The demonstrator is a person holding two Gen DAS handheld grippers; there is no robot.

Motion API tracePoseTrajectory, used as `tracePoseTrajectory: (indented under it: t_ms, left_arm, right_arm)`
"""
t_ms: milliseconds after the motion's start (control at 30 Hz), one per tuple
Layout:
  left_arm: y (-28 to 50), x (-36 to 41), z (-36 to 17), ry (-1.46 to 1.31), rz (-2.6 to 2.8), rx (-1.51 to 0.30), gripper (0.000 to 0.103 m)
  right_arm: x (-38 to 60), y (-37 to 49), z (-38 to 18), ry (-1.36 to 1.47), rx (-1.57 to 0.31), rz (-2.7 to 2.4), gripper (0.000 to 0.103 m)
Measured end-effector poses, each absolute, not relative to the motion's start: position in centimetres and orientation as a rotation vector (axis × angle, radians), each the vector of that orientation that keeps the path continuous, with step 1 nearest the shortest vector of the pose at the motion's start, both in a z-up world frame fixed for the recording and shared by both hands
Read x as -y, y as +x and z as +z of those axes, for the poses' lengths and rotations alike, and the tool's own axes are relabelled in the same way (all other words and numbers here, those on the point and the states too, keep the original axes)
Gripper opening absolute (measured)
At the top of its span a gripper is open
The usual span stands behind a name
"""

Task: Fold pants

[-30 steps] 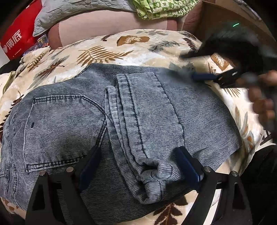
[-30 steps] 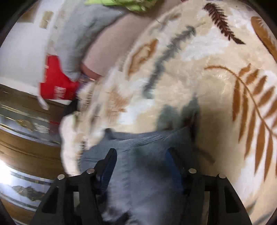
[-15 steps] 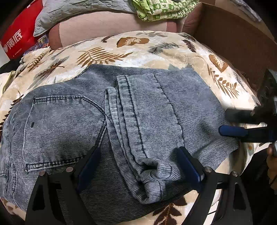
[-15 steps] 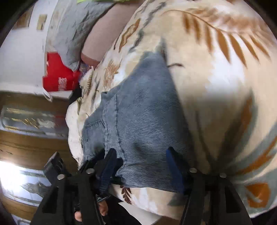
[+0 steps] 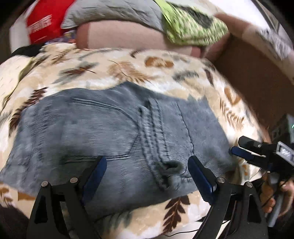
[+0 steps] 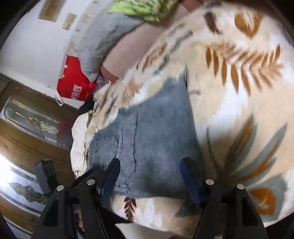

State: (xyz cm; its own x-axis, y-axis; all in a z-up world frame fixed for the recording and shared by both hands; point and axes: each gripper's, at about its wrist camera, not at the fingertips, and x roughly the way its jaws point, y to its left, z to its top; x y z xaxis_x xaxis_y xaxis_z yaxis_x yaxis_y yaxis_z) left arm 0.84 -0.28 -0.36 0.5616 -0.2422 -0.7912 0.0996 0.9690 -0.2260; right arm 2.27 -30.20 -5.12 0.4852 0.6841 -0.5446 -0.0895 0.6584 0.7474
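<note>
Hovering above a folded pair of pants (image 5: 114, 136), the left tool (image 5: 147, 171) has its two blue-padded fingers spread wide, released, with nothing pinched between them. Seen between those fingers is a bunched loop of grey denim at the near end of a thick seam that runs up the middle of the fold. The right tool (image 5: 237, 147) shows at the right edge of the left wrist view, just off the right edge of the pants, with a hand (image 5: 275, 194) gripping its handle below. In its own view the right tool (image 6: 148, 176) is also released: its jaws have just been opening, and its pads frame the near edge of the denim without pressing on it.

The pants are blue-grey, folded into a compact rectangle, with a back pocket visible on the left half. They lie flat on a bed covered by a cream blanket (image 5: 128, 68) printed with brown and grey leaves. Beyond the blanket are a pinkish cushion (image 5: 119, 36), a grey pillow (image 5: 110, 12) and a crumpled green cloth (image 5: 191, 31). A red bag (image 5: 42, 23) with white lettering stands at the far left. Both views are blurred.
</note>
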Motion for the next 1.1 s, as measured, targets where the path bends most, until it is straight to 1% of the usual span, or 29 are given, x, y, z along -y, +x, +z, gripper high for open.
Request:
tracePoseTrajectory:
  t_ms: [67,167,333,500,733,867,967,1100]
  left_arm:
    - [-0.1,-1.8,0.3,-0.232,-0.172,-0.924,0.090]
    - [-2.2,-6.3,0.6,-0.396,-0.107,-0.877,0.090]
    - [-5.0,-14.0,-1.3,-0.707,0.049,-0.838,0.090]
    - [-5.0,-16.4,-3.4,-0.851,0.075,-0.865,0.090]
    - [-5.1,-19.9,-5.6,-1.042,0.120,-0.839,0.090]
    - [-4.6,-21.3,-6.6,-1.107,0.119,-0.832,0.090]
    - [-4.2,-21.9,-6.5,-1.138,0.125,-0.808,0.090]
    - [-3.6,-21.7,-5.8,-1.084,0.147,-0.779,0.090]
  right_arm:
    - [30.8,2.1,-5.1,0.732,-0.915,0.499,0.071]
    - [32.0,2.2,-5.6,0.766,-0.914,0.471,0.071]
    - [32.1,1.4,-3.9,0.703,-0.846,0.483,0.071]
    - [29.4,1.5,-3.3,0.607,-0.867,0.526,0.071]
    - [25.3,1.5,-1.8,0.524,-0.898,0.600,0.071]
    - [20.3,2.3,-1.0,0.517,-0.951,0.715,0.071]
    - [15.7,3.9,-1.3,0.509,-1.064,0.774,0.071]
    - [10.8,7.1,-2.4,0.536,-1.208,0.774,0.071]
